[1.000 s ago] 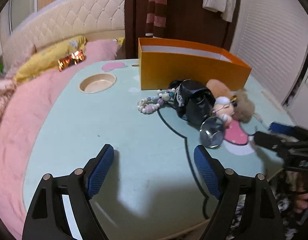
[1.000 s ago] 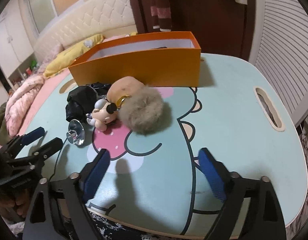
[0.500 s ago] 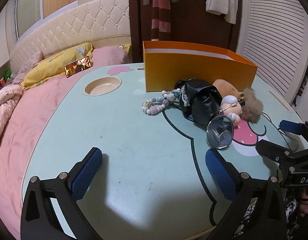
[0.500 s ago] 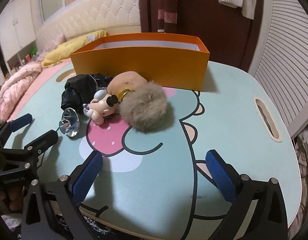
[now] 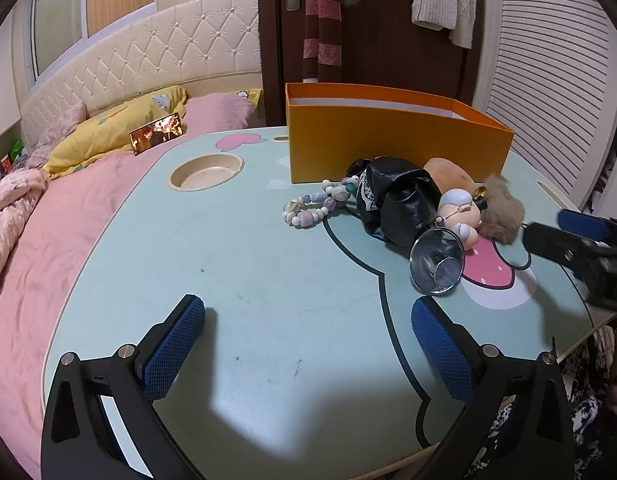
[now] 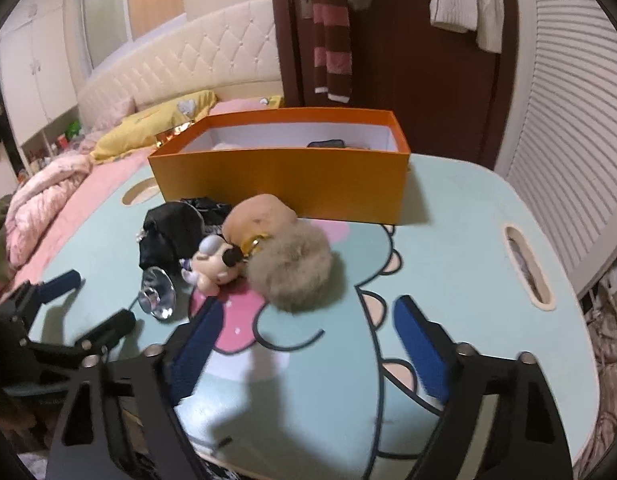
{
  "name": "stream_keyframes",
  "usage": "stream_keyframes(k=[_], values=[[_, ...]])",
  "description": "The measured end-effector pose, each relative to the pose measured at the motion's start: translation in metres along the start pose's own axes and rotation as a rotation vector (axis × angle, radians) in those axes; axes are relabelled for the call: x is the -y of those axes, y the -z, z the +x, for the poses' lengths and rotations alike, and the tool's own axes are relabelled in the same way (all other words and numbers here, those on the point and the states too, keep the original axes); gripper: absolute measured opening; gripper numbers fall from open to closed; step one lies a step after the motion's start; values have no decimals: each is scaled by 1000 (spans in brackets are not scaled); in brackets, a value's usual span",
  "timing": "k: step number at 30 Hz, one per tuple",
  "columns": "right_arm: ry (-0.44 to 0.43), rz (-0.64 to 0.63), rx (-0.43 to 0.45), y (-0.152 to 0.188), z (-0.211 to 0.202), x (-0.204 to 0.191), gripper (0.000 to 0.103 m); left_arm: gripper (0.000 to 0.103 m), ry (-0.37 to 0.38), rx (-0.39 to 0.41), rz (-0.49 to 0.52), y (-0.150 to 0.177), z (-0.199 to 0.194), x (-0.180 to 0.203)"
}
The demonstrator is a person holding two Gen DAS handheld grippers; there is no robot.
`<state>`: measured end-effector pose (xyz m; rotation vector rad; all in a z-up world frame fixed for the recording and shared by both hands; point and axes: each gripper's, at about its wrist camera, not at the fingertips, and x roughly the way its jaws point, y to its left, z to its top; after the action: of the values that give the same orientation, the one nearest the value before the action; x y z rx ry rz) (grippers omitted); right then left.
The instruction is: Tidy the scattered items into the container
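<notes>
pink bedding (image 5: 80, 216) and a yellow pillow (image 5: 108, 136) lay on the bed to the left of the pale green bench (image 5: 268, 280), which had a cartoon drawn on it. at the far side of the bench stood the orange box (image 5: 388, 144), and behind it was a dark door with a striped scarf (image 5: 322, 20) hanging on it. just in front of the box lay the scattered things in a small heap: a bead string (image 5: 316, 206), a black pouch (image 5: 396, 200) touching it, a little doll (image 5: 458, 216), a fluffy pom-pom (image 5: 502, 212) and a shiny metal cup (image 5: 436, 260) on its side. the left tool (image 5: 308, 344) hung over the bare near part of the bench with its blue pads wide apart and nothing between them. the right tool (image 5: 572, 236) poked in from the right edge.

from the right wrist, the bench (image 6: 468, 240) filled the middle, and a white slatted wall stood to the right. the orange box (image 6: 284, 176) was open at the top, with a dark thing lying inside near its far wall. the pouch (image 6: 168, 232), the doll (image 6: 212, 260), the pom-pom (image 6: 292, 268) and the metal cup (image 6: 158, 296) sat in front of it. the right tool (image 6: 304, 344) was open over the pink part of the drawing, close to the pom-pom but not touching it. its pads had just been closing a little, with nothing between them. the left tool (image 6: 96, 304) showed at the left.
</notes>
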<state>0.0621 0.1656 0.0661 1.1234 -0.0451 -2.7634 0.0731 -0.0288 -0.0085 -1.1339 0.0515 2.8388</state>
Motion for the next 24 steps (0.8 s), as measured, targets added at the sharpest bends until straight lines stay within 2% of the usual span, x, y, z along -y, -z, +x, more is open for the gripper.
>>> stream_keyframes(k=[8, 13, 16, 17, 21, 24], values=[[-5, -8, 9, -17, 13, -3, 72, 103, 0, 0, -1, 0, 0, 1], [-13, 9, -11, -25, 24, 6, 58, 103, 8, 2, 5, 0, -2, 3], [-60, 40, -56, -24, 36, 12, 48, 103, 71, 1, 44, 1, -5, 11], [-77, 49, -78, -22, 40, 14, 39, 103, 94, 6, 62, 0, -7, 15], [-79, 29, -65, -20, 37, 13, 39, 103, 117, 73, 139, -5, -20, 30], [-62, 44, -35, -18, 27, 16, 39, 103, 174, 64, 125, -13, -19, 31]])
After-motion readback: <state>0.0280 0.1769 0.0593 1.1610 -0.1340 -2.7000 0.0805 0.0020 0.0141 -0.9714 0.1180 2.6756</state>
